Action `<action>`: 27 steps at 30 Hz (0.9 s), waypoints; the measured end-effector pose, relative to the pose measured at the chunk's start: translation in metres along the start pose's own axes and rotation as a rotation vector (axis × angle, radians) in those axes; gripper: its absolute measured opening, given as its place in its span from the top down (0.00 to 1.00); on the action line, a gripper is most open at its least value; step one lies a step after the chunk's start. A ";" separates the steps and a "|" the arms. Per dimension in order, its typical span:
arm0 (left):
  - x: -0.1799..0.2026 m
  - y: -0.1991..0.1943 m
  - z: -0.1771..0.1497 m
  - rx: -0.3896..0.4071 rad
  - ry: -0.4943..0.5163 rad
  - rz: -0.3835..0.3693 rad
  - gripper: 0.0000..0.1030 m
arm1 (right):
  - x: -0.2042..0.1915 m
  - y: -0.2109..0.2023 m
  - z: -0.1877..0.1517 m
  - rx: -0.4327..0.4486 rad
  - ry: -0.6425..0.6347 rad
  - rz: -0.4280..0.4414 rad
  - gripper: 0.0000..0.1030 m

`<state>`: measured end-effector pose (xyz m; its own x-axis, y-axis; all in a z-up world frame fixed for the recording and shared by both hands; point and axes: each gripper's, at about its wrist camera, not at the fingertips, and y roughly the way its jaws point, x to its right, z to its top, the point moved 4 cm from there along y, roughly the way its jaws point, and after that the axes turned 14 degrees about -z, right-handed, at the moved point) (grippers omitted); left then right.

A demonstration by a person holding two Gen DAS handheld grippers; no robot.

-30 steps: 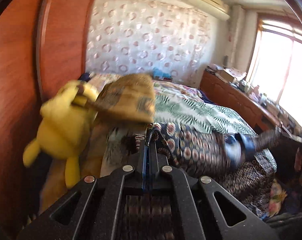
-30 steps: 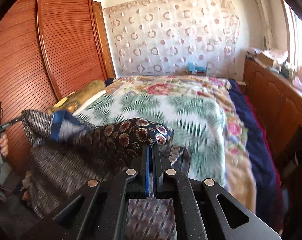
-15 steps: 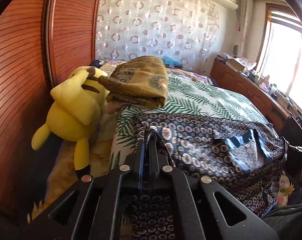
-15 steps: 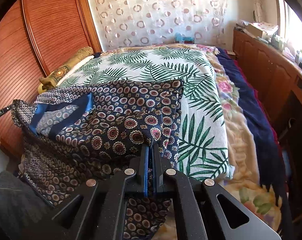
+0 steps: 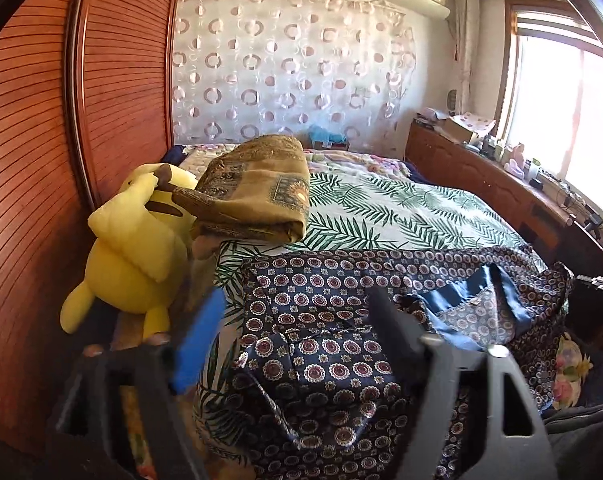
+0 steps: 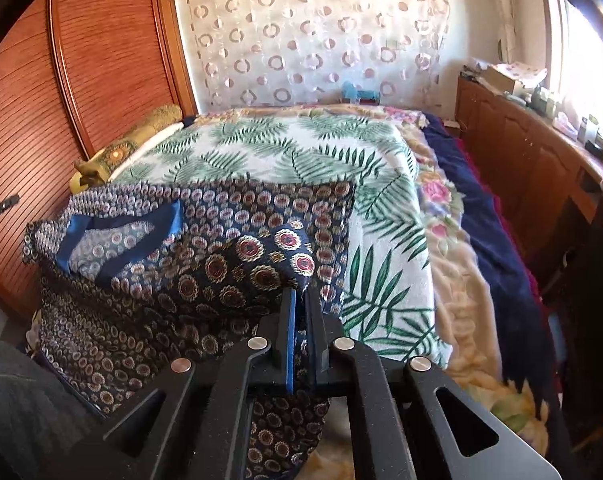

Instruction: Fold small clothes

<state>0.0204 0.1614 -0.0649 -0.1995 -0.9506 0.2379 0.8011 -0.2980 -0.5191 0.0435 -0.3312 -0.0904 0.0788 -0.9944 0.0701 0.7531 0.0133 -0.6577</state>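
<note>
A dark navy garment with round medallion print (image 5: pixel 341 300) lies spread on the near end of the bed, its blue-trimmed neck opening (image 5: pixel 473 312) to the right. My left gripper (image 5: pixel 293 312) is open, its jaws wide apart over the garment's left corner, holding nothing. In the right wrist view the same garment (image 6: pixel 161 248) lies left of centre. My right gripper (image 6: pixel 299 300) is shut on a raised fold of the garment's right corner.
A fern-print bedspread (image 5: pixel 401 212) covers the bed. A yellow plush toy (image 5: pixel 129 256) and a folded olive blanket (image 5: pixel 257 192) sit at the left edge. A wooden wardrobe (image 5: pixel 41 140) stands on the left, a low cabinet (image 6: pixel 521 152) on the right.
The garment came down from the air onto the bed. My left gripper opened and let go of its corner. My right gripper stays shut on the cloth.
</note>
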 end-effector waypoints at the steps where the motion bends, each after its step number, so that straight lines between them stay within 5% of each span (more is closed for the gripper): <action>1: -0.001 0.004 0.000 -0.007 -0.001 -0.004 0.23 | 0.001 -0.003 0.002 0.010 0.001 0.000 0.96; 4: -0.005 0.014 0.002 -0.025 -0.022 -0.028 0.23 | 0.002 -0.011 0.008 0.039 -0.006 -0.017 0.87; 7: -0.009 0.024 0.010 -0.040 -0.015 -0.020 0.23 | 0.001 -0.007 0.015 0.061 -0.019 -0.041 0.51; 8: -0.013 0.029 0.014 -0.052 -0.011 -0.004 0.23 | 0.001 -0.002 0.018 0.066 -0.019 -0.040 0.47; 17: -0.037 0.064 0.045 -0.103 0.034 0.045 0.23 | -0.015 0.079 0.042 -0.008 -0.018 -0.026 0.45; 27: -0.057 0.099 0.035 -0.191 0.015 0.026 0.23 | -0.016 0.138 0.062 -0.116 -0.041 -0.062 0.45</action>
<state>0.1309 0.1891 -0.1008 -0.1898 -0.9588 0.2113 0.6850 -0.2834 -0.6712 0.1867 -0.3070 -0.1353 0.0630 -0.9878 0.1425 0.6769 -0.0626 -0.7334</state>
